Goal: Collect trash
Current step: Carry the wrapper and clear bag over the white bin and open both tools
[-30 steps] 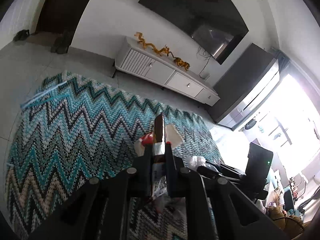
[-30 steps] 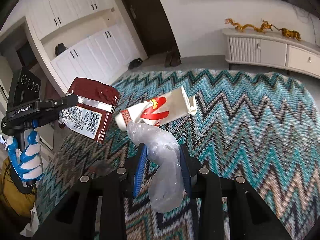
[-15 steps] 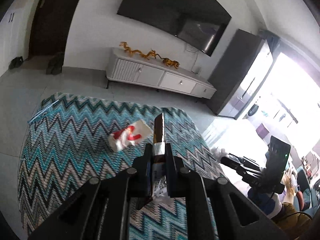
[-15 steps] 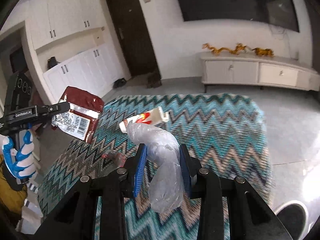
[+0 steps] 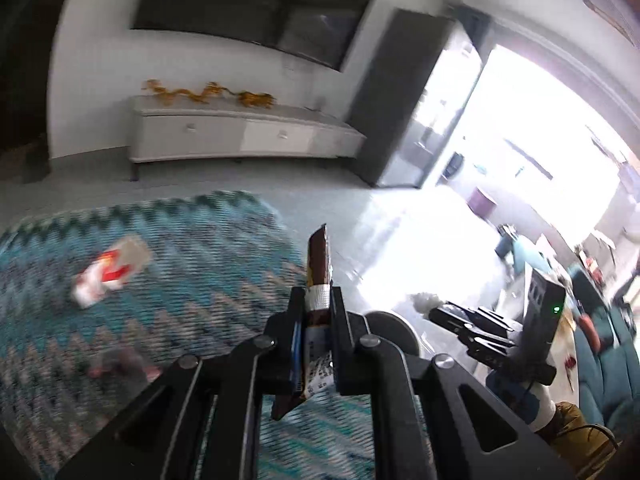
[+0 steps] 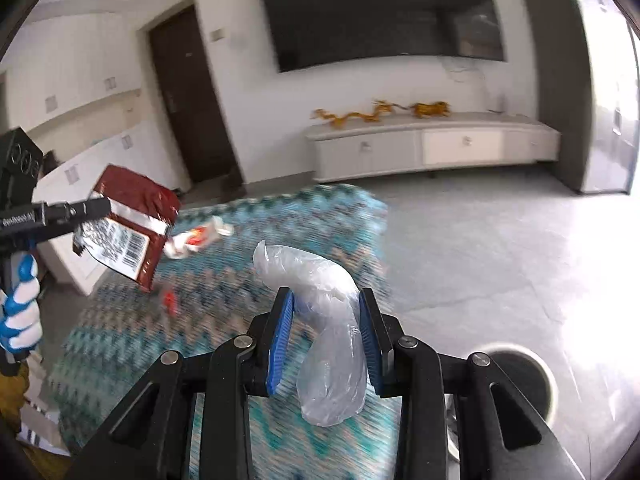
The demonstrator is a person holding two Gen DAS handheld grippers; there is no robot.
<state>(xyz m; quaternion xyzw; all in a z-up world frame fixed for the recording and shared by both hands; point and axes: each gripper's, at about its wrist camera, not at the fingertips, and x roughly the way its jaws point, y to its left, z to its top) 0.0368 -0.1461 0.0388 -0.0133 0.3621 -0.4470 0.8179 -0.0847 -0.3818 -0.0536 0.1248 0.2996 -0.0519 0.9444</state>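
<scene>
Left gripper (image 5: 318,312) fingers are pressed nearly together, pinching a flat dark-red foil snack wrapper (image 6: 128,224) edge-on, so it stands up stiff instead of flopping. Right gripper (image 6: 325,320) fingers sit partly spread, squeezing a crumpled clear plastic bag (image 6: 320,308) that bulges above and hangs below the blue pads (image 6: 280,336); soft grip, probably enough for something this light. Both loads are airborne over the teal zigzag rug (image 5: 180,280). A round white-rimmed bin (image 6: 516,376) sits on the grey floor just ahead of the right gripper: likely drop target. Still on the rug: a white-and-red crumpled packet (image 5: 110,276) and a small red scrap (image 6: 170,300).
</scene>
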